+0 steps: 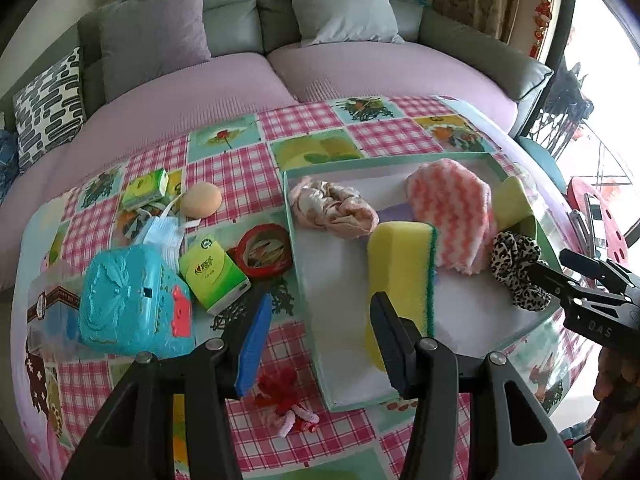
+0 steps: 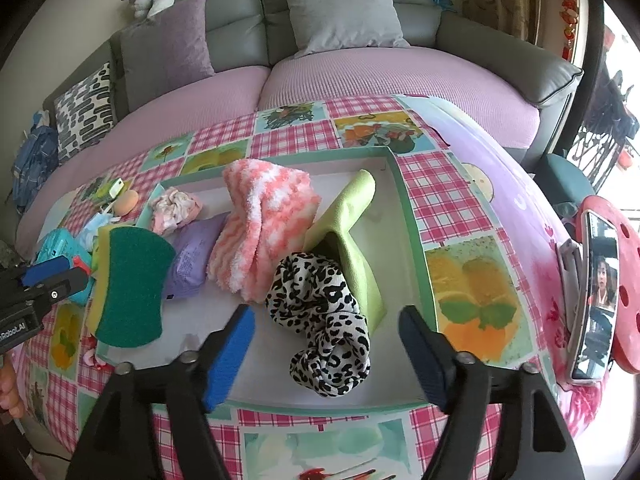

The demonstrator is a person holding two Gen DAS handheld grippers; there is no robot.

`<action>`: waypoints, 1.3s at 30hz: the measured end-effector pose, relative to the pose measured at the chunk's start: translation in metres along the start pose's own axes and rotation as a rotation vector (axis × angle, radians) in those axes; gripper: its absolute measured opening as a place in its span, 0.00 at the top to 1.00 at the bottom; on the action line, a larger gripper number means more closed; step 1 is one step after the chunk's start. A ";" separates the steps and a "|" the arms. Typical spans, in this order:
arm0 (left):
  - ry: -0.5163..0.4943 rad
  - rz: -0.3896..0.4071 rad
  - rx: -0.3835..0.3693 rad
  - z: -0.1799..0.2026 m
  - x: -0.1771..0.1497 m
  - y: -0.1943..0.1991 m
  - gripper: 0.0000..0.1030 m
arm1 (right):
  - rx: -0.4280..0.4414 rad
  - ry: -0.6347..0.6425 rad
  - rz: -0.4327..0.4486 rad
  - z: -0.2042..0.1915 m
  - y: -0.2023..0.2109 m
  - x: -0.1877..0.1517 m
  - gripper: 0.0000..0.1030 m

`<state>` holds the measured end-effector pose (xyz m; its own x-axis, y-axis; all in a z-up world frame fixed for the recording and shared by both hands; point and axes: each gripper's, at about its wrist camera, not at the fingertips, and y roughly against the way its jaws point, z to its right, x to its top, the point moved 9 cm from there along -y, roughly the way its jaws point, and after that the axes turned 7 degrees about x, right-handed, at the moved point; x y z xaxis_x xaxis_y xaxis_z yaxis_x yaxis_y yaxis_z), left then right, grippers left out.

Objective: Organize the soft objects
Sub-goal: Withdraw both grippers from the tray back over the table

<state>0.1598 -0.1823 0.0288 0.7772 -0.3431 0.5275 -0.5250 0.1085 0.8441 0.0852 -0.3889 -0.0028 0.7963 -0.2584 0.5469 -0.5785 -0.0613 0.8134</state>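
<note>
**Fingers wide on both grippers, sponge tipped over the tray edge**

Fingers of the left gripper [image 1: 316,344] stand wide apart with nothing between them, just behind the sponge [image 1: 400,276]. The sponge leans over the near left rim of the tray [image 1: 304,280], yellow side to the left camera and green scrub face to the right one, half in; it looks newly set there, so the open jaws fit a release rather than a reach.

The right gripper [image 2: 326,352] is likewise wide and empty, poised over the scrunchie [image 2: 320,316], which lies inside the tray against the green cloth [image 2: 348,220]. The striped towel [image 2: 260,220], purple pack [image 2: 192,260] and pink cloth [image 2: 174,208] already sit in the tray, gathered as the soft goods.

Outside on the table [image 1: 240,168] wait the mask [image 1: 164,232], tissue packs [image 1: 212,276], red yarn toy [image 1: 280,396] and teal box [image 1: 132,296], probably next.
</note>
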 end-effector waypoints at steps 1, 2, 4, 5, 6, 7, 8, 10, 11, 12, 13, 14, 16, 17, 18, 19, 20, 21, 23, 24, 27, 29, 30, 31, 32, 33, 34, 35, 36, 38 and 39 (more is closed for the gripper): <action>0.003 -0.004 0.003 -0.001 0.000 -0.002 0.49 | -0.001 0.002 0.001 0.000 0.000 0.000 0.11; 0.007 -0.009 0.005 -0.002 -0.001 -0.004 0.48 | -0.003 0.003 0.003 -0.001 0.000 0.000 0.06; 0.015 -0.018 0.011 -0.004 -0.002 -0.007 0.47 | -0.003 0.003 0.009 -0.001 -0.001 0.000 0.00; 0.020 -0.022 0.015 -0.006 -0.003 -0.009 0.47 | -0.005 -0.002 0.017 0.000 -0.001 0.000 0.00; 0.024 -0.027 0.020 -0.008 -0.003 -0.010 0.47 | -0.006 -0.004 0.024 0.000 0.000 0.001 0.00; 0.028 -0.029 0.023 -0.009 -0.004 -0.011 0.47 | -0.007 -0.008 0.031 0.001 0.001 0.002 0.00; 0.032 -0.031 0.028 -0.011 -0.004 -0.012 0.40 | -0.007 -0.010 0.032 0.002 0.001 0.002 0.00; 0.040 -0.026 0.034 -0.013 -0.003 -0.012 0.22 | -0.008 -0.016 0.032 0.003 0.001 0.003 0.00; 0.043 -0.020 0.035 -0.014 -0.003 -0.012 0.21 | -0.009 -0.018 0.031 0.003 0.001 0.002 0.00; 0.048 -0.015 0.034 -0.015 -0.002 -0.011 0.21 | -0.009 -0.017 0.029 0.003 0.001 0.002 0.00; 0.052 -0.014 0.032 -0.016 -0.002 -0.011 0.21 | -0.009 -0.016 0.029 0.004 0.000 0.002 0.00; 0.058 -0.013 0.031 -0.017 -0.002 -0.011 0.21 | -0.009 -0.014 0.028 0.003 0.000 0.002 0.00; 0.066 -0.016 0.034 -0.019 -0.002 -0.013 0.21 | -0.008 -0.010 0.025 0.002 -0.001 0.002 0.00; 0.068 -0.018 0.037 -0.020 -0.003 -0.014 0.21 | -0.007 -0.007 0.024 0.001 -0.001 0.001 0.00; 0.070 -0.022 0.042 -0.021 -0.003 -0.015 0.21 | -0.006 -0.006 0.022 0.001 -0.002 0.001 0.00; 0.071 -0.025 0.045 -0.021 -0.004 -0.016 0.21 | -0.006 -0.004 0.019 0.000 -0.003 0.001 0.00; 0.073 -0.026 0.046 -0.022 -0.004 -0.016 0.21 | -0.007 -0.002 0.017 0.000 -0.003 0.000 0.00; 0.074 -0.027 0.046 -0.022 -0.005 -0.016 0.21 | -0.008 -0.001 0.015 -0.001 -0.004 0.000 0.00; 0.076 -0.026 0.049 -0.023 -0.005 -0.016 0.21 | -0.008 0.000 0.013 -0.001 -0.004 0.000 0.00; 0.077 -0.026 0.049 -0.024 -0.005 -0.016 0.21 | -0.009 0.001 0.012 -0.001 -0.004 0.000 0.00; 0.076 -0.028 0.047 -0.022 -0.006 -0.017 0.21 | -0.009 0.004 0.011 -0.001 -0.005 0.000 0.00; 0.072 -0.031 0.045 -0.020 -0.006 -0.018 0.21 | -0.009 0.004 0.011 -0.002 -0.004 0.000 0.00; 0.067 -0.034 0.043 -0.019 -0.006 -0.018 0.21 | -0.010 0.005 0.011 -0.002 -0.004 0.000 0.00; 0.064 -0.034 0.041 -0.018 -0.006 -0.018 0.21 | -0.010 0.007 0.012 -0.003 -0.003 0.000 0.00; 0.062 -0.035 0.040 -0.017 -0.006 -0.018 0.21 | -0.011 0.008 0.012 -0.003 -0.003 0.001 0.00; 0.060 -0.036 0.038 -0.015 -0.006 -0.018 0.21 | -0.012 0.010 0.013 -0.003 -0.002 0.001 0.00; 0.059 -0.037 0.035 -0.014 -0.006 -0.018 0.21 | -0.013 0.012 0.014 -0.004 -0.001 0.002 0.00; 0.056 -0.039 0.031 -0.013 -0.007 -0.018 0.21 | -0.014 0.012 0.014 -0.004 0.000 0.002 0.00; 0.053 -0.043 0.028 -0.012 -0.007 -0.018 0.21 | -0.015 0.013 0.015 -0.004 0.002 0.002 0.00; 0.046 -0.043 0.021 -0.009 -0.008 -0.016 0.21 | -0.017 0.015 0.017 -0.005 0.005 0.003 0.00; 0.041 -0.043 0.016 -0.006 -0.008 -0.015 0.21 | -0.018 0.017 0.019 -0.006 0.007 0.004 0.00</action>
<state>0.1640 -0.1752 0.0125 0.8127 -0.3086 0.4943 -0.4959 0.0793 0.8648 0.0851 -0.3843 0.0067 0.7880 -0.2425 0.5659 -0.5908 -0.0389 0.8059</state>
